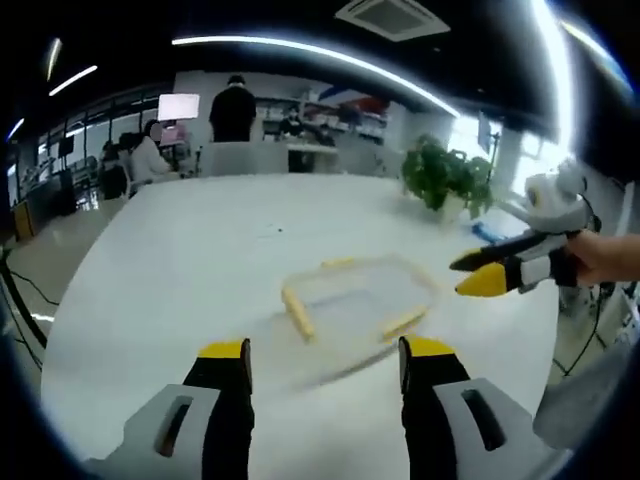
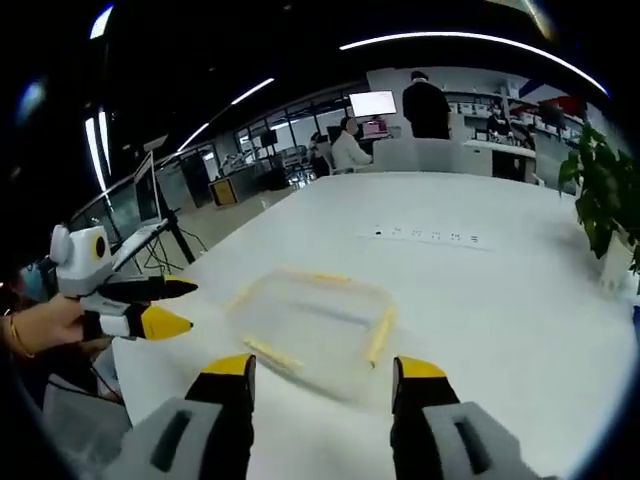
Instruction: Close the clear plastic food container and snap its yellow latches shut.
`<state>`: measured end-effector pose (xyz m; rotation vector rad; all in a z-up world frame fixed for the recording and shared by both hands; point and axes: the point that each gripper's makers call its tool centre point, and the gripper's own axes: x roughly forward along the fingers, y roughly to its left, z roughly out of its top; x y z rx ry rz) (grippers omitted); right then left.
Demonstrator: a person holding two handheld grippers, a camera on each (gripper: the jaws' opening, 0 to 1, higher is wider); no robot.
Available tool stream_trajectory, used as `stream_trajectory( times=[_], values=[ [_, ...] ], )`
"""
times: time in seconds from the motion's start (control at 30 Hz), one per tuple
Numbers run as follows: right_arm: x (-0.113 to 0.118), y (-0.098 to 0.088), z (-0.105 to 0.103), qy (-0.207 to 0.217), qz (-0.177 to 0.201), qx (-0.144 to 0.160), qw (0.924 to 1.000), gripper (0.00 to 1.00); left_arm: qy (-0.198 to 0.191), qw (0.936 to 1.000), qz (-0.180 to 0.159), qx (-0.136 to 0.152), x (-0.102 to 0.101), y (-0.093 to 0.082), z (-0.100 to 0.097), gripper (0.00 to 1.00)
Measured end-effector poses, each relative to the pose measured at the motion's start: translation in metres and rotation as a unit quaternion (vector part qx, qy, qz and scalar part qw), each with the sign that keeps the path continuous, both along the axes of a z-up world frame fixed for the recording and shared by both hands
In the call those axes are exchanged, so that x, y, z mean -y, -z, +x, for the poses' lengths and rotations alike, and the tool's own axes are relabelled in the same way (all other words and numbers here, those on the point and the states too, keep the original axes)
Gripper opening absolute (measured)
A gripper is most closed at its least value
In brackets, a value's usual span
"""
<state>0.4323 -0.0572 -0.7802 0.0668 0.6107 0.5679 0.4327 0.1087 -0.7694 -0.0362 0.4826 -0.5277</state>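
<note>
Both tools, left tool (image 1: 323, 362) and right tool (image 2: 323, 380), gape wide, holding nothing. Clear container (image 1: 352, 305) at 12 o'clock on the white surface (image 1: 200, 270) looks light, slippery; I'd press its yellow latches (image 1: 297, 312).
</note>
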Motion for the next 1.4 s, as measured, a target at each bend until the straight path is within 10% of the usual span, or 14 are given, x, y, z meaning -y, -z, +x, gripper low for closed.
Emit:
stream_trajectory(
  times=[1.4],
  values=[
    [0.021, 0.002, -0.146, 0.044, 0.008, 0.012, 0.9989, 0.6, -0.031, 0.9994, -0.015, 0.009, -0.04, -0.009, -0.132, 0.61]
  ],
)
